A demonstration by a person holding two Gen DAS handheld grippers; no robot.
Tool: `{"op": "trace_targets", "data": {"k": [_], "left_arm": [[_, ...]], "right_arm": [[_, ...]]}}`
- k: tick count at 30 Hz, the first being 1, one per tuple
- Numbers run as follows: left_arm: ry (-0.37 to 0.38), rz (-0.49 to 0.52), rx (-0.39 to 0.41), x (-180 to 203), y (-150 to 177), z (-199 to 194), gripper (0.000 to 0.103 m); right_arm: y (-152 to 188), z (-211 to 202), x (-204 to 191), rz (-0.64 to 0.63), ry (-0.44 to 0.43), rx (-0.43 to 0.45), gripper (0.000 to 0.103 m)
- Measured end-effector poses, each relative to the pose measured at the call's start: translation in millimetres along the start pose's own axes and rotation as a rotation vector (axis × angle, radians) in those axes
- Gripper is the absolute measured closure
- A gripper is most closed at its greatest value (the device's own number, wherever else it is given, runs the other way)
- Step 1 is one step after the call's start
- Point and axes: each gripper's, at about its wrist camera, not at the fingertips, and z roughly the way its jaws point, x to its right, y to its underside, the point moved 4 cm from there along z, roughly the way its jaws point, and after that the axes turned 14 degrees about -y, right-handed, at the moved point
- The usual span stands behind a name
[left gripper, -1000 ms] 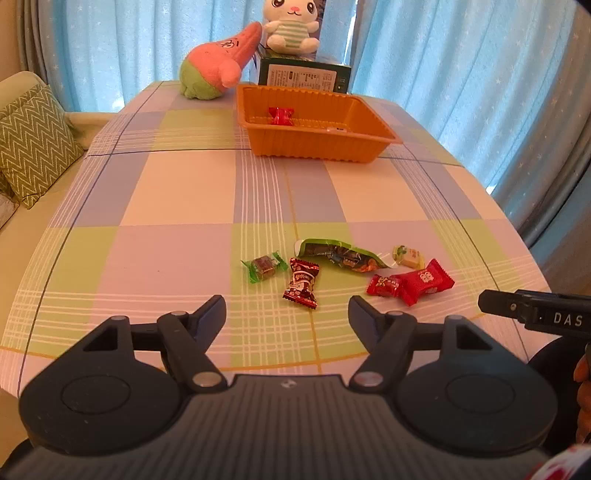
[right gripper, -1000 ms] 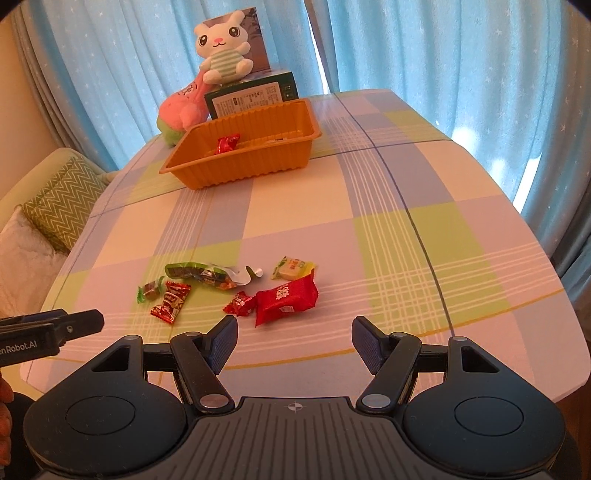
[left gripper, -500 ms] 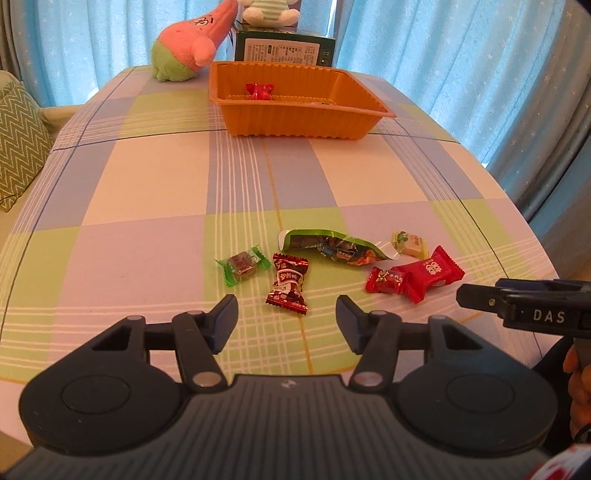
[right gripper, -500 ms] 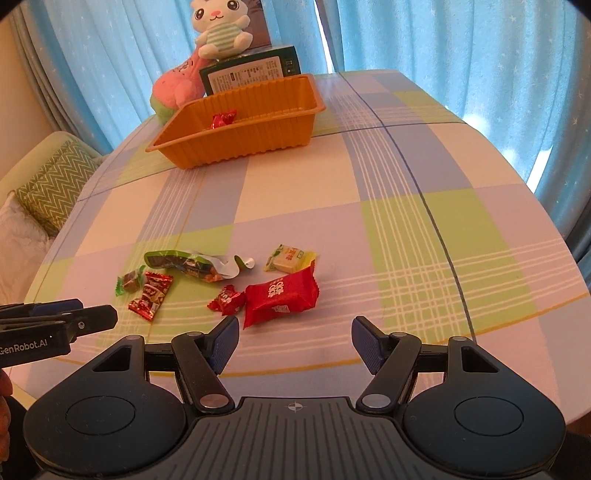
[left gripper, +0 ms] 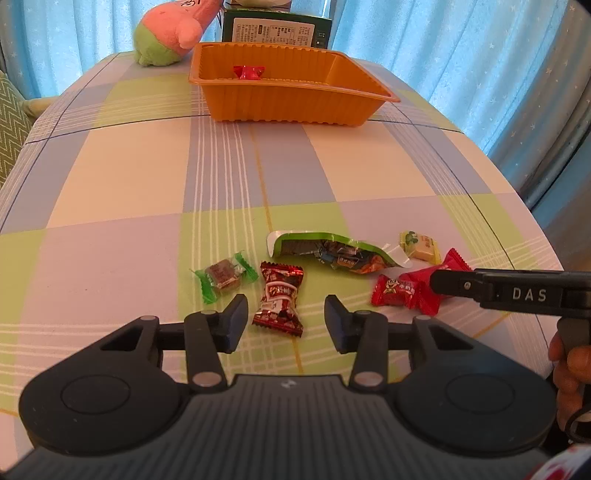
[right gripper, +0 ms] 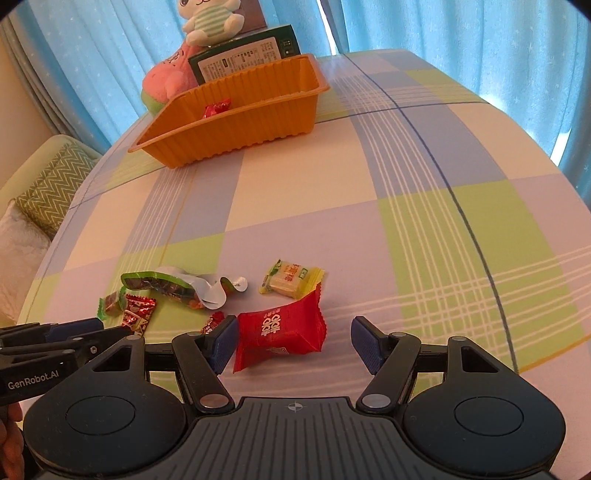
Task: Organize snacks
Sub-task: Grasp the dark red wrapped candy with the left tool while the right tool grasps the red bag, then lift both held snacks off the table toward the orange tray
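My left gripper (left gripper: 286, 324) hangs low over the checked tablecloth, its jaws closing. A dark red candy (left gripper: 279, 297) lies between its fingertips, untouched. My right gripper (right gripper: 295, 345) is open around a big red packet (right gripper: 280, 334), which lies flat on the cloth. Nearby lie a green-wrapped brown candy (left gripper: 224, 275), a long green packet (left gripper: 332, 253), a small yellow packet (right gripper: 290, 282) and a small red candy (left gripper: 393, 290). At the far end stands the orange tray (left gripper: 288, 99) with one red candy (left gripper: 248, 72) inside.
Behind the tray are a pink plush toy (left gripper: 170, 29), a white plush (right gripper: 210, 18) and a green box (left gripper: 275, 27). A sofa with a zigzag cushion (right gripper: 44, 184) is on the left. Blue curtains surround the table. The table's front edge lies just under both grippers.
Both grippers have come down and forward toward the snacks. The left jaws have narrowed around the dark red candy. The right jaws kept their width and now flank the red packet.
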Motion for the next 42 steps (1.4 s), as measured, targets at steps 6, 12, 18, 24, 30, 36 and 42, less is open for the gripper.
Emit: {"op": "trace_targets", "data": {"k": [6,12,18,24,30,36,42], "left_arm": [[-0.004,0.032,-0.006,5,-5,13,0.071],[-0.030,0.066,-0.018,8,-4,21,0.081],[-0.032,0.088,-0.011,10,-2,20,0.084],[-0.030,0.068,-0.012,8,3,12,0.085],[-0.023,0.047,-0.007,7,7,1,0.085],[-0.018,0.028,0.014,3,8,-19,0.085],[-0.015,0.017,0.042,1,6,-39,0.085]], "right_arm": [[2,7,-1,-0.008,-0.011,0.002,0.042],[3,10,-6,-0.028,-0.014,-0.006,0.058],[7,8,-12,-0.022,-0.024,-0.004,0.076],[7,-4,-19,-0.030,-0.014,0.027,0.083],[3,-17,-28,-0.060,0.001,0.054,0.084],[2,-29,-40,-0.082,-0.003,0.074,0.084],[2,-39,-55,-0.108,-0.013,0.086,0.084]]}}
